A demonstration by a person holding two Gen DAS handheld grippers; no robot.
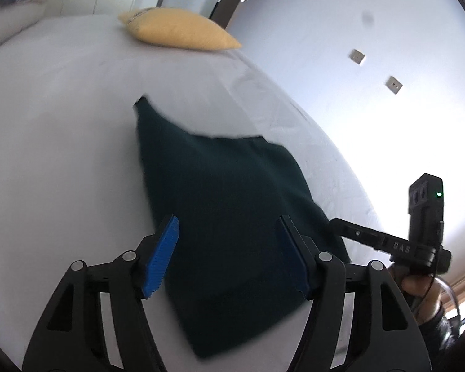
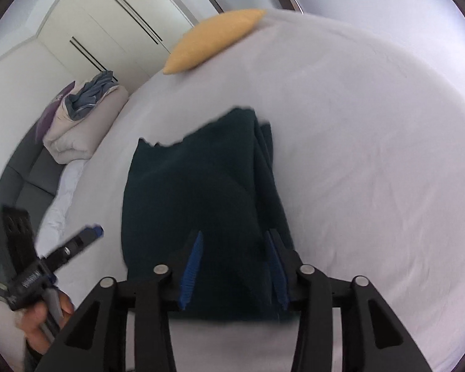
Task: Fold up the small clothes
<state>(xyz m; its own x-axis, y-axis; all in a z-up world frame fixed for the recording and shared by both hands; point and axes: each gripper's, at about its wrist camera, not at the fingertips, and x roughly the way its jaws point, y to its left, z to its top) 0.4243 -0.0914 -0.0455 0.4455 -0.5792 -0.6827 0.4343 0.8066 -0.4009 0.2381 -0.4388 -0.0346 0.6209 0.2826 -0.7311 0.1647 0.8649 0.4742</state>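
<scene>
A dark green garment (image 1: 226,186) lies folded into a rough rectangle on the white bed sheet (image 1: 62,139). My left gripper (image 1: 228,226) hovers over its near end, jaws open, blue pads apart with cloth below them but not pinched. In the right wrist view the same garment (image 2: 195,186) shows layered edges along its right side. My right gripper (image 2: 234,238) stands open above its near edge, with the pads clear of the fabric. Each gripper shows in the other's view: the right one (image 1: 356,234) at the garment's right corner, the left one (image 2: 86,237) just off its left side.
A yellow pillow (image 2: 214,40) rests at the far end of the bed. A heap of bedding and clothes (image 2: 83,117) sits at the left bed edge by white wardrobes (image 2: 114,24). The wall with sockets (image 1: 393,85) runs along the right. A hand (image 2: 43,319) grips the left tool.
</scene>
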